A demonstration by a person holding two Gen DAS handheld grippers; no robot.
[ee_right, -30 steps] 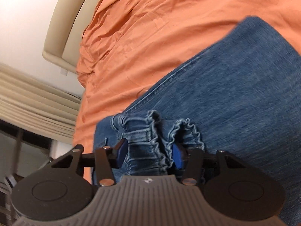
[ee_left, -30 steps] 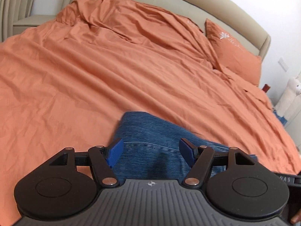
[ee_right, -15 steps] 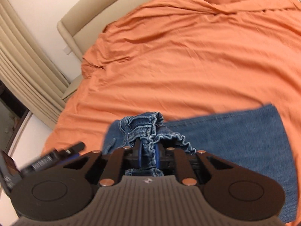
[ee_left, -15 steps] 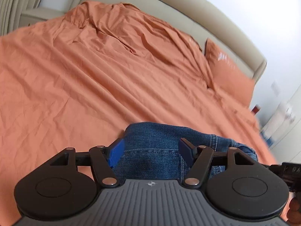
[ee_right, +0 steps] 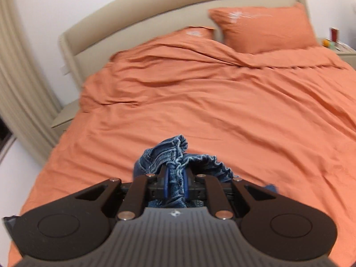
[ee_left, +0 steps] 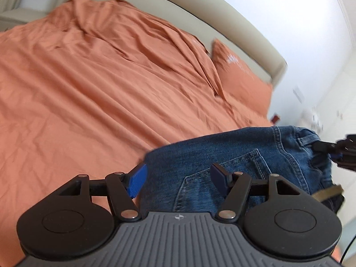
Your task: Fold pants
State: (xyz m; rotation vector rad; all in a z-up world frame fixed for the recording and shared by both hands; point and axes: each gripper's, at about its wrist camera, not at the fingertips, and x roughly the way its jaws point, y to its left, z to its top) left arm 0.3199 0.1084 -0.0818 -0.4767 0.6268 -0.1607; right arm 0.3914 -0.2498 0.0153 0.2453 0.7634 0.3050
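The pants are blue denim jeans [ee_left: 233, 155], lifted above the orange bed. In the left wrist view their back pocket faces me. My left gripper [ee_left: 179, 179] is open, its blue pads on either side of the denim's lower left part, not closed on it. My right gripper [ee_right: 175, 183] is shut on the bunched elastic waistband of the jeans [ee_right: 175, 153] and holds it up. The right gripper also shows in the left wrist view [ee_left: 338, 153] at the jeans' right end.
An orange duvet [ee_right: 222, 102] covers the bed, with two orange pillows [ee_right: 264, 29] against a beige headboard [ee_right: 138, 29]. A nightstand with small items [ee_right: 336, 44] stands at the far right. Beige curtains [ee_right: 20, 89] hang at the left.
My right gripper closed on the waistband and lifted it off the bed, swinging toward the headboard. The jeans rose in front of my left gripper, which stayed open.
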